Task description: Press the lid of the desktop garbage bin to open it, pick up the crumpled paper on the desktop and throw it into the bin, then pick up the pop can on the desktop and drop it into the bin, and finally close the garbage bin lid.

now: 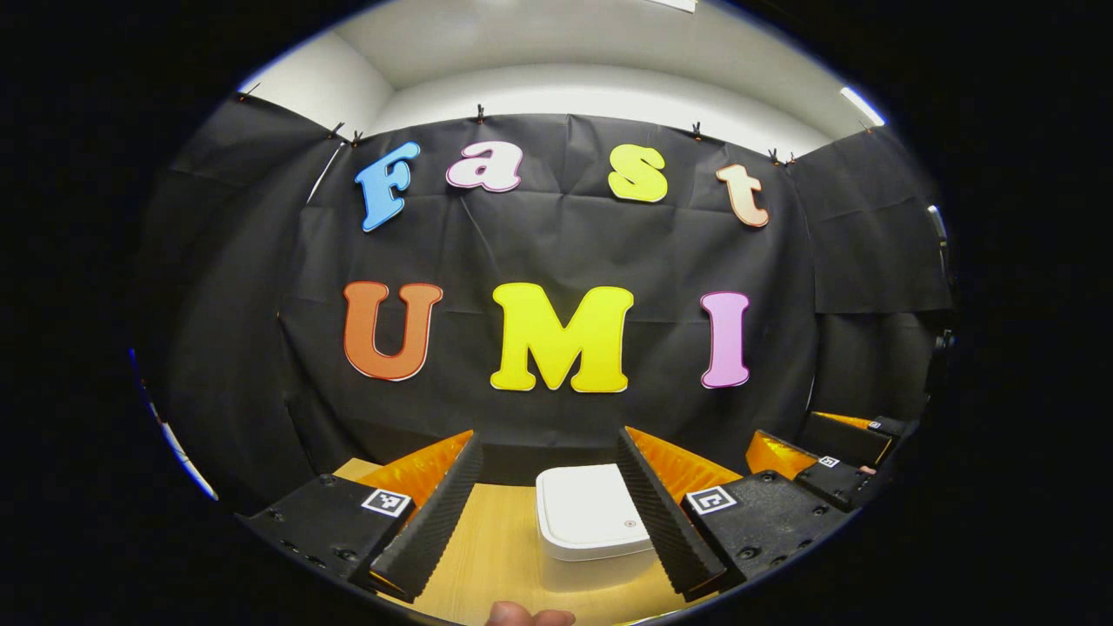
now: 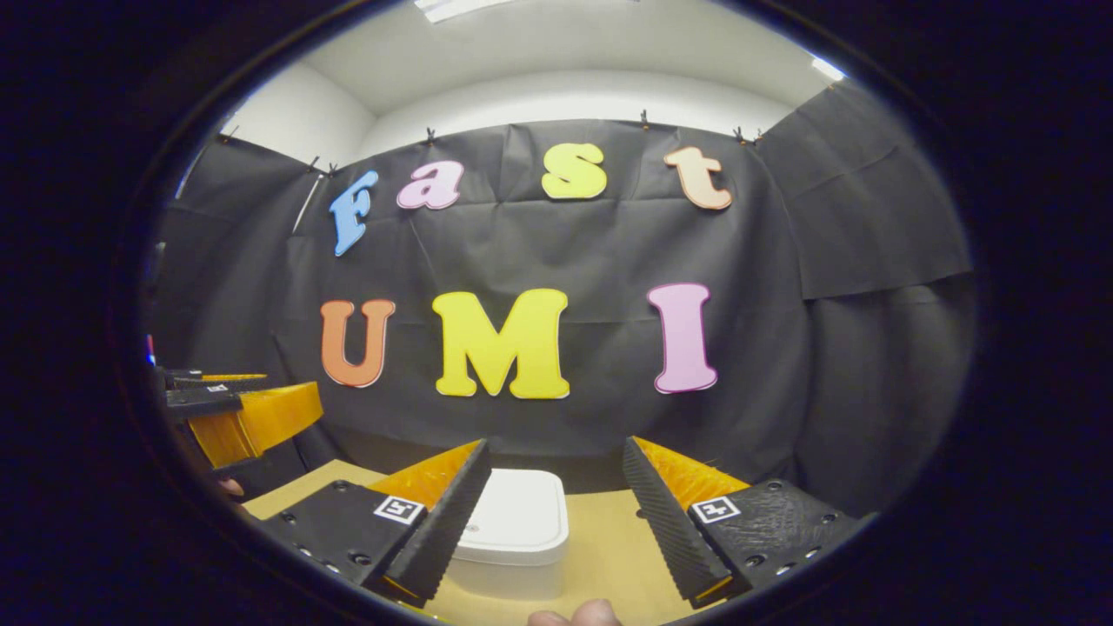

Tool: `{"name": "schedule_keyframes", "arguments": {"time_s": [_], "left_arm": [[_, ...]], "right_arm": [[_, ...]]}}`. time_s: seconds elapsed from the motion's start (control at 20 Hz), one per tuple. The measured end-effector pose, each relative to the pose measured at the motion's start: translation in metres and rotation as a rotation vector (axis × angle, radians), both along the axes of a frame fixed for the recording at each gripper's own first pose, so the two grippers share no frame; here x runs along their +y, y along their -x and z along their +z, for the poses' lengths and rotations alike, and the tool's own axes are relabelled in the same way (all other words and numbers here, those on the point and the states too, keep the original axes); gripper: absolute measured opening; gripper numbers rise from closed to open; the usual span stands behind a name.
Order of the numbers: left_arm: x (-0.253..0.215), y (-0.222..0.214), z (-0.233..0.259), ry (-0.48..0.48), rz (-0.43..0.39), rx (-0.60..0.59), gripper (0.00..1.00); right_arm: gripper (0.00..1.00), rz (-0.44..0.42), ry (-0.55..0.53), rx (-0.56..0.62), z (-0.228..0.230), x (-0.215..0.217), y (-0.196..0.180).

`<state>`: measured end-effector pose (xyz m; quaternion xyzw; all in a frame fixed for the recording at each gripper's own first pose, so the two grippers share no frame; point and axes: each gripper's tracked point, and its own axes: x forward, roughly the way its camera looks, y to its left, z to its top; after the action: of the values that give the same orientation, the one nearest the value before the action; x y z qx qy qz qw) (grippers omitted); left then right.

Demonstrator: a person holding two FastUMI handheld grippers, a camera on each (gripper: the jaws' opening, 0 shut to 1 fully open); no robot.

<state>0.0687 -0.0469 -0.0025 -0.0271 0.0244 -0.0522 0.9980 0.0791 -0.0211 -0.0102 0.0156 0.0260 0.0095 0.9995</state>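
Wooden desktop (image 1: 496,539), closed white bin (image 1: 591,522) seemingly mid-table, both hand-held grippers (image 1: 548,522) (image 2: 548,522) spread wide, empty.

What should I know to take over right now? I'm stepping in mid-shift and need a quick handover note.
Left gripper: open, holding nothing, raised over the wooden desktop and facing the bin.
Right gripper: open, holding nothing, likewise aimed at the bin, which sits toward its left finger.
White garbage bin: on the desktop ahead of both grippers, lid down.
Crumpled paper and pop can: I can't place them from these views.
Done: nothing that shows; the lid is not yet pressed open.
Left: press the lid open, bin the paper, bin the can, close the lid.
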Motion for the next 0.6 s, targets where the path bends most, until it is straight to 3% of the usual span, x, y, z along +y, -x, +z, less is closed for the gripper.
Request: {"name": "schedule_keyframes", "arguments": {"time_s": [0.6], "left_arm": [[-0.0031,0.0006,-0.0053,-0.005,0.013,-0.003,0.99]], "right_arm": [[0.95,0.018,0.026,0.013,-0.0067,0.0011,-0.0031]]}}
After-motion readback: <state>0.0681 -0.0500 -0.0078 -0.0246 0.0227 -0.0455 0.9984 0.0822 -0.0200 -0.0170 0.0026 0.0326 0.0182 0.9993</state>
